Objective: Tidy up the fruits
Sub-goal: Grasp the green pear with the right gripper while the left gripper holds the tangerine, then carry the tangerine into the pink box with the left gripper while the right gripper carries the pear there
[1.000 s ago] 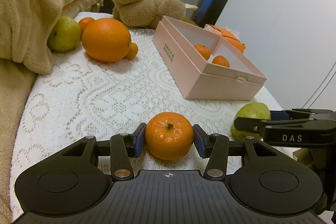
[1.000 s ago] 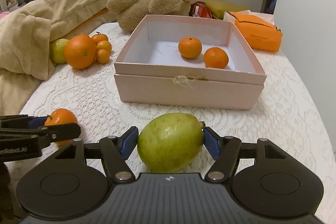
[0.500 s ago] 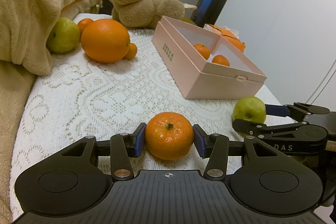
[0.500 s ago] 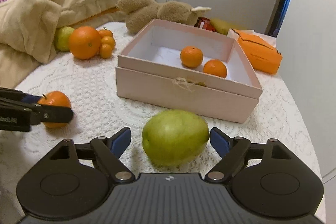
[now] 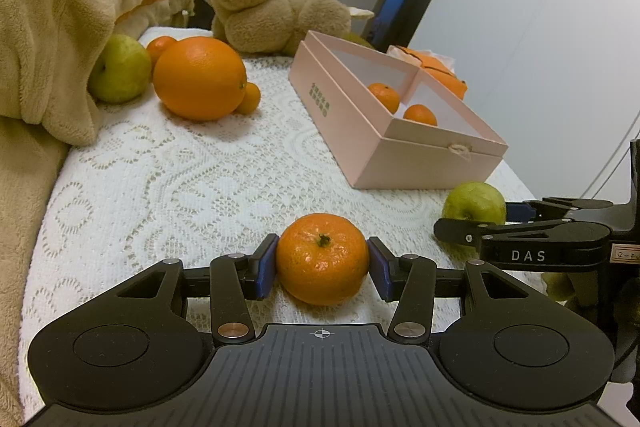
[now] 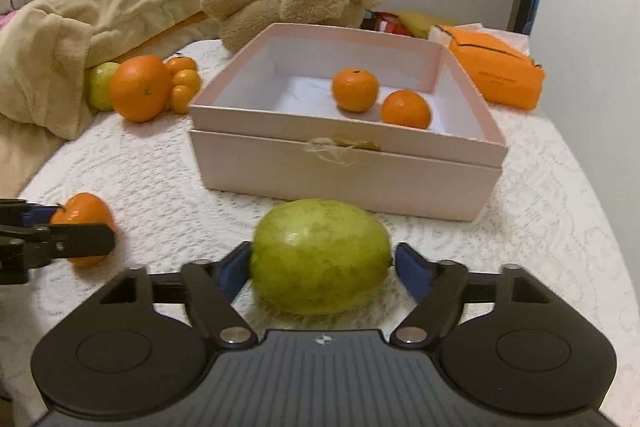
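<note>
The left gripper (image 5: 322,265) is closed on a mandarin (image 5: 322,259) at lower centre of the left wrist view, both blue pads pressed against its sides; the fruit sits on the lace cloth (image 5: 180,179) with its stem end facing up and slightly toward the camera (it's near-round, so no clear long axis).

In the right wrist view the right gripper (image 6: 322,269) brackets a green guava (image 6: 320,255) at lower centre. Its jaws are closing: the left pad looks to be touching the skin, a thin gap is seen at the right pad. The guava's long axis runs left-right across the frame, roughly in line w/ the jaws, a small stem nub at its right end.

The pink box (image 6: 340,163) is seen upper centre, open, w/ two small mandarins inside toward its right side.

Only the right view shows the box interior fully, plus the orange pouch (image 6: 496,75) at upper right. Only the left view shows the box's printed side panel. Both show the loose pile (large orange (image 5: 199,78), green fruit, small mandarins) by the beige blanket (image 5: 48,27) at upper left, and the plush toy (image 5: 272,15) behind.
</note>
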`<state>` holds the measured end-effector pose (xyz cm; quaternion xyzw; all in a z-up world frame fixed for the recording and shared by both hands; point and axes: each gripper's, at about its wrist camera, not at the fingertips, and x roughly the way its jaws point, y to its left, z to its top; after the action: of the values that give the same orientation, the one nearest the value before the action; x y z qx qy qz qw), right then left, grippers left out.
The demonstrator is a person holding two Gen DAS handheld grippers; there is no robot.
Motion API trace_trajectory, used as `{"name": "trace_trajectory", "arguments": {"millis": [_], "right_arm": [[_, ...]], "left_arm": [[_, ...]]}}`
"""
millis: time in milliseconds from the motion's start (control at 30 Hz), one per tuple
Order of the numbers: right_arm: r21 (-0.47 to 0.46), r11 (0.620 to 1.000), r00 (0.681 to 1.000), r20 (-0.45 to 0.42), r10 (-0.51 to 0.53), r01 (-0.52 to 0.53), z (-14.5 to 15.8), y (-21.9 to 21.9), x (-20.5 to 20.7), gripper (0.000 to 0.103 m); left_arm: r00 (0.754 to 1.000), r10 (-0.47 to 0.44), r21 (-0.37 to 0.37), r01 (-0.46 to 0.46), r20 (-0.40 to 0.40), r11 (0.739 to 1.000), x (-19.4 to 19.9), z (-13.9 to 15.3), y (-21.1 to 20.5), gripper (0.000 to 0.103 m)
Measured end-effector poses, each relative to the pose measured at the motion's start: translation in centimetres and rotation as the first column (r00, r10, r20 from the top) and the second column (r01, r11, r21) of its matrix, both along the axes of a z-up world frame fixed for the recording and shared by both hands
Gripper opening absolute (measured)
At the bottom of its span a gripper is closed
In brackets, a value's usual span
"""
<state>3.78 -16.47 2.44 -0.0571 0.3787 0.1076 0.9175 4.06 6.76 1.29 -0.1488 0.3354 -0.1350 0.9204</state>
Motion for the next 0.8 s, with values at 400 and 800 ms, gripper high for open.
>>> {"name": "trace_trajectory", "arguments": {"millis": [400, 800], "right_arm": [[0.113, 0.992, 0.997, 0.043, -0.059, 0.054, 3.0, -3.6, -2.0, 0.074], [0.168, 0.985, 0.922, 0.376, -0.096, 0.034, 17.9, -7.5, 5.1, 0.074]], "left_arm": [[0.994, -0.008, 0.007, 0.007, 0.107, 1.0, 0.0, 2.6, -0.5, 0.052], [0.959, -0.012, -0.131, 0.051, 0.283, 0.99, 9.5, 16.4, -4.3, 0.053]]}}
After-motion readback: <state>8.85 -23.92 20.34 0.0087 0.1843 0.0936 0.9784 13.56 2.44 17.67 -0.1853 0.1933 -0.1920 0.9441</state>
